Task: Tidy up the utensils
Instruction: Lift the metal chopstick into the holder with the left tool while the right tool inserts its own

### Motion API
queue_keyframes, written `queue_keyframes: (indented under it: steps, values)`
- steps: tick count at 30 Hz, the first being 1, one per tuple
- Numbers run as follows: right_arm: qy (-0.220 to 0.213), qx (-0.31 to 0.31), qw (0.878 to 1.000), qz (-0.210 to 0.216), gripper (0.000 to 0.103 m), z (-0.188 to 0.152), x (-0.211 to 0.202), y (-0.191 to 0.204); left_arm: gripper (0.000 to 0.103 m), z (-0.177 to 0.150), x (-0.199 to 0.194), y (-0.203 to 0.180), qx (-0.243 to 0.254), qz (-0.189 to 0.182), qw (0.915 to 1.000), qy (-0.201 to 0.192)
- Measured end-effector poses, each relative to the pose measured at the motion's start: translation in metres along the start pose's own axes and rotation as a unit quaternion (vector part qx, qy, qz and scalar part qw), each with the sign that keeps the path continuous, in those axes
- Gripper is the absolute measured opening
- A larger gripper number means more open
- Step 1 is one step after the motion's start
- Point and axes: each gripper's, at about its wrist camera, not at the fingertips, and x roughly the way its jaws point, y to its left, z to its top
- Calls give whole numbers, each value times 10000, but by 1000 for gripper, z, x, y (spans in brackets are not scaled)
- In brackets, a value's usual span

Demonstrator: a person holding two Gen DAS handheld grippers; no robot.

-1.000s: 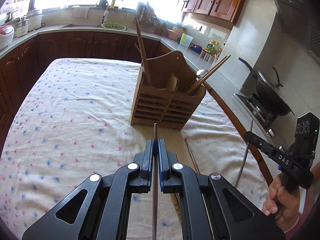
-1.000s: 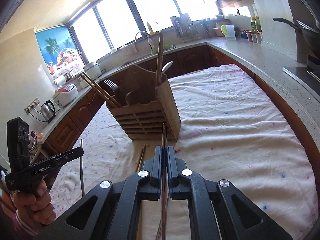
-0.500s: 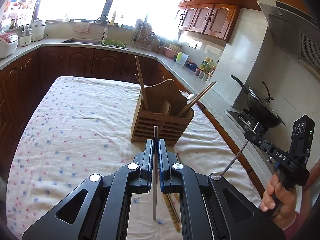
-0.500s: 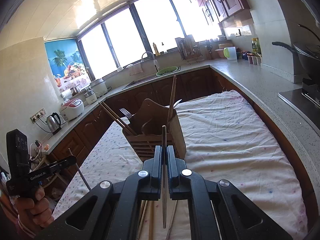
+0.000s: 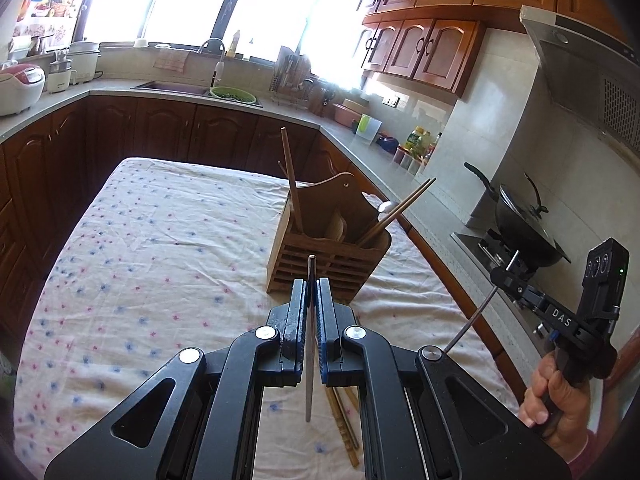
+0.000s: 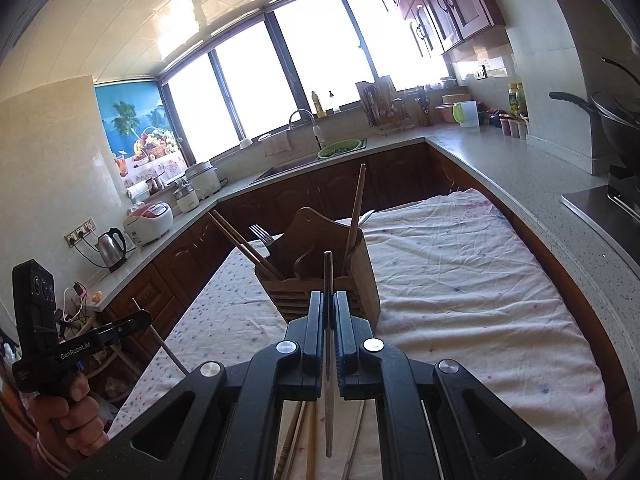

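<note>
Gripping a thin metal chopstick [image 5: 309, 344] between closed jaws, left gripper [image 5: 310, 292] raised over the table [image 5: 120, 264], rod running straight along the fingers with its tip poking out ahead toward the wooden utensil holder [image 5: 328, 248]. Likewise clamped shut on a second metal chopstick [image 6: 328, 344], right gripper [image 6: 329, 304] held above the same flowered tablecloth [image 6: 460, 280], rod tip lined up just before the holder's slatted front. From the left wrist view, right gripper seen off to the right beside the stove, held in a hand [image 5: 556, 396], its chopstick slanting down and to the left. From the right wrist view, left gripper seen at far left, held in the other hand [image 6: 68, 412], its chopstick angled down toward the table edge. Holder standing upright near the middle of the table, already carrying a tall wooden stick [image 5: 291, 184] leaning in one compartment, a pair of wooden chopsticks [image 5: 396, 210] slanting out of another, plus a fork [image 6: 262, 234] and a spoon [image 5: 387, 207] showing above the rim. More wooden chopsticks [image 5: 340, 412] lying loose on the cloth under the grippers, near the front edge. Around the table: sink [image 6: 312, 162] with a green colander [image 5: 233, 95], rice cooker [image 6: 149, 220], kettle [image 6: 112, 246], wok [image 5: 520, 224] on the stove
</note>
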Motion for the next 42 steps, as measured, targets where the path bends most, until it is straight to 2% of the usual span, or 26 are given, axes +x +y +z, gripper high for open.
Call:
queue_keyframes:
  steps: [9,19,23,28,35,42]
  values:
    - [-70,20,10000,10,5,4,3,-1,4,6,2,1,-61,13,10000,-61]
    - [-287,-12,9996,42,5,20,9,2,4,31,9,-10,68,-74,9996,-254]
    - [-466,12,9989,96,5,35,14,3,4,54,10,-18,151,-143,9987,-470]
    - [-898,-54,9958,142,5,68,20,12,4,91,8,-32,307,-180,9951,-918]
    - [-1515,-66,9884,69,5,116,35,15,4,135,26,-36,284,-24,9886,-1479]
    - [-1585,-193,9870,-194,5,121,67,15,4,142,71,-23,49,221,9876,-1553]
